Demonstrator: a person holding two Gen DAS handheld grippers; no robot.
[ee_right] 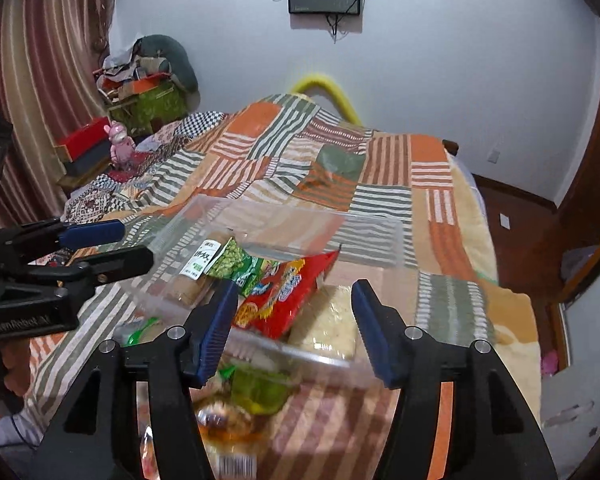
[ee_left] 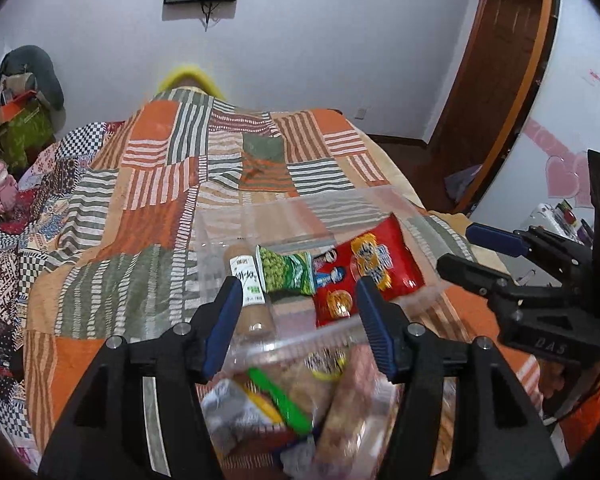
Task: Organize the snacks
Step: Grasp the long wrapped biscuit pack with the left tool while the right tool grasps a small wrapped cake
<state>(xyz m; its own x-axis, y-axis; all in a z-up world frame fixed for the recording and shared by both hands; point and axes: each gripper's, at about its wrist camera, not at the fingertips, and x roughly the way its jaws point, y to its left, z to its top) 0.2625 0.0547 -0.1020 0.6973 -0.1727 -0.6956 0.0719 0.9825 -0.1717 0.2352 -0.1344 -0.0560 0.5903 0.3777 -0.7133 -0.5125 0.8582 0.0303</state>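
We judge the step in hand to be picking the next loose snack from the near pile and moving it into the clear plastic bin (ee_left: 300,216) that sits on the patchwork quilt (ee_left: 148,184) of the bed. To do it well, we should single out one packet from the pile below the tongs, come down on it squarely across its narrow side, and pinch lightly (these wrappers crush and slip), then lift it clear of the bin's near rim before lowering it into the free space at the far side, not on top of what is there.

The bin already holds a brown spice bottle (ee_left: 249,280) with a white label on the left, a green pea packet (ee_left: 288,272) beside it, and a red snack bag (ee_left: 364,272) to the right; in the right wrist view a pale packet (ee_right: 328,320) lies by the red bag. The loose snacks (ee_left: 284,404) lie blurred just near of the bin.

The left tongs (ee_left: 296,320) hang above the near rim, spread wide and holding nothing, pointing forward and down over the pile. The right tongs (ee_right: 294,328) are likewise parted and empty, hovering over the bin's near edge, a little to the right of the left ones, both aimed toward the far wall.
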